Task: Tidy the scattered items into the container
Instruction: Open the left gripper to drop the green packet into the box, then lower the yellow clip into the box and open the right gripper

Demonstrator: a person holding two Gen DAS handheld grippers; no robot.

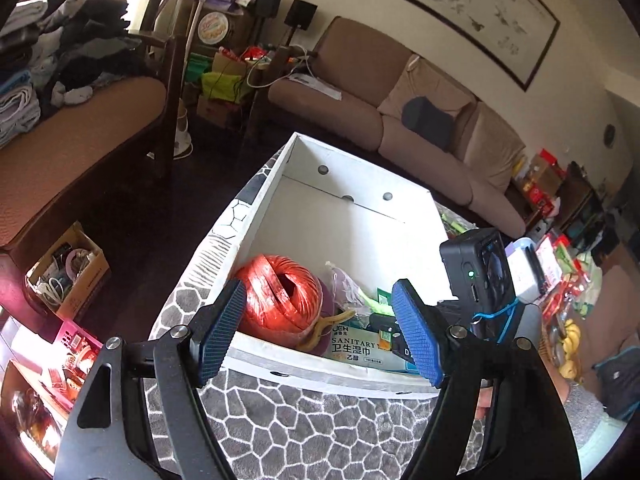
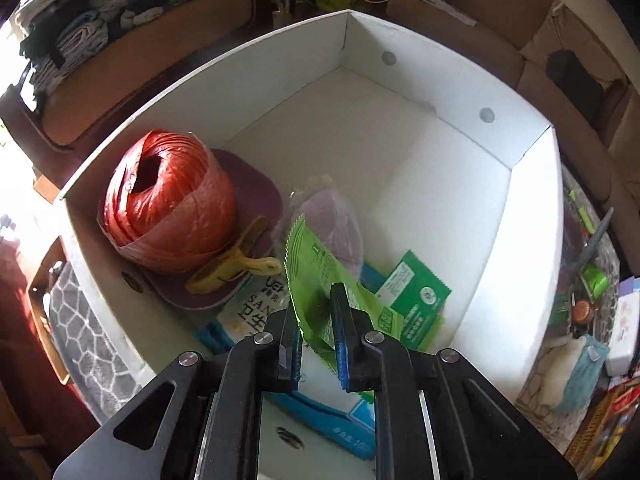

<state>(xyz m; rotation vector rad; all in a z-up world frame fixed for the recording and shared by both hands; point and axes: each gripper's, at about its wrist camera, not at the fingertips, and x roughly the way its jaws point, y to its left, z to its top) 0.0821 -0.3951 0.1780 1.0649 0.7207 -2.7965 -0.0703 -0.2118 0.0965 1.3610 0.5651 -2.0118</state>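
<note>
a white cardboard box (image 2: 532, 216) sits on a grey stone-patterned cloth (image 1: 304, 428), seen from two gripper cameras. the right gripper (image 2: 318, 344) reaches down into the box, its two blue-padded fingers nearly together and pinching a light green sachet (image 2: 316, 280) by its lower part; the sachet stands up tilted, its zigzag top edge pointing away from the camera. just beside it, lying flat on the box floor, is a darker green sachet (image 2: 416, 292). at the near left corner of the box a ball of red plastic twine (image 2: 168, 200) rests on a purple lid-like item (image 2: 256, 184), with a yellow clip (image 2: 236, 268) touching its lower edge. a clear bag holding something purple (image 2: 332, 216) lies between the twine and the held sachet. a pack of sanitary wipes (image 2: 256, 312) lies under them near the front wall.

the left gripper (image 1: 320, 332) hovers outside the near wall of the box, its blue pads spread wide with nothing between them. loose items (image 1: 568, 280) lie scattered on the cloth to the right of the box
</note>
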